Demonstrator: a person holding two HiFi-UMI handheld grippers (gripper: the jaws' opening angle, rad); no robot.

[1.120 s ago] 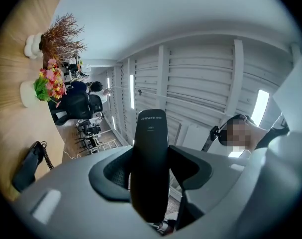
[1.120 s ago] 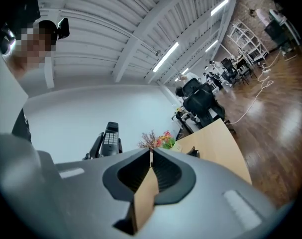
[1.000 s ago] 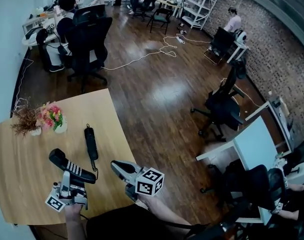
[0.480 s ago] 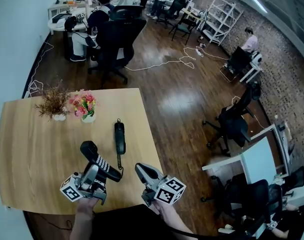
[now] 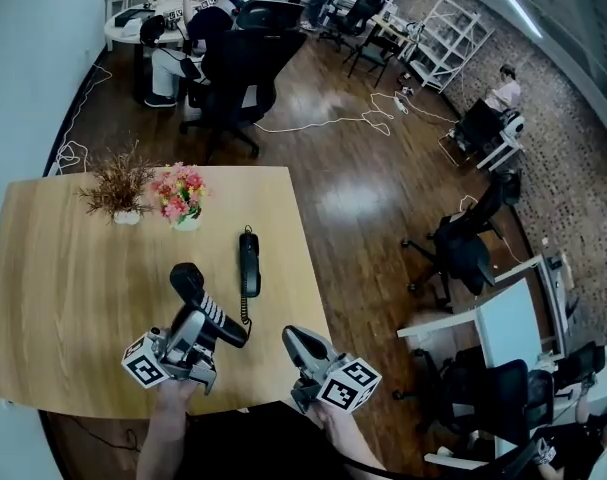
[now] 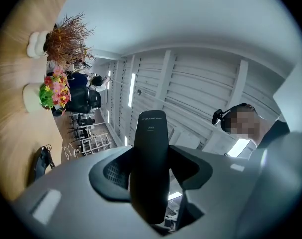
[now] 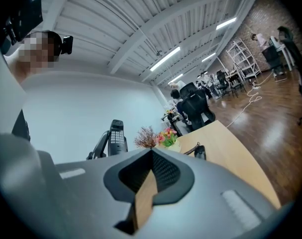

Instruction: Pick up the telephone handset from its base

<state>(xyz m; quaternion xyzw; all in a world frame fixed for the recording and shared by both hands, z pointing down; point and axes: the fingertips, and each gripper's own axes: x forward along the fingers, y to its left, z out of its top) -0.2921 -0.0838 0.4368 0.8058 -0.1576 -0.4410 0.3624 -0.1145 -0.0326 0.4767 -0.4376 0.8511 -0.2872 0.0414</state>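
The handset (image 5: 190,281) is clamped in the left gripper (image 5: 205,313); the right gripper (image 7: 151,176) is closed, empty. The cord (image 5: 245,313), seemingly slack, must not be drawn taut against the base (image 5: 248,263).

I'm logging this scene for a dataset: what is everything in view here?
table: one, light wood, lower left
phone base: one, black, on the table's right side
handset: one, black, lifted off the base
cord: one, black, coiled, below the base
flower pot: one, pink flowers, table's far side
dried plant: one, brown, left of the flowers
office chairs: several, black, on dark floor
shelf: one, white, far back
people: several, at far desks
left claw: one, grey, closed on the handset
right claw: one, grey, closed, empty, near table corner
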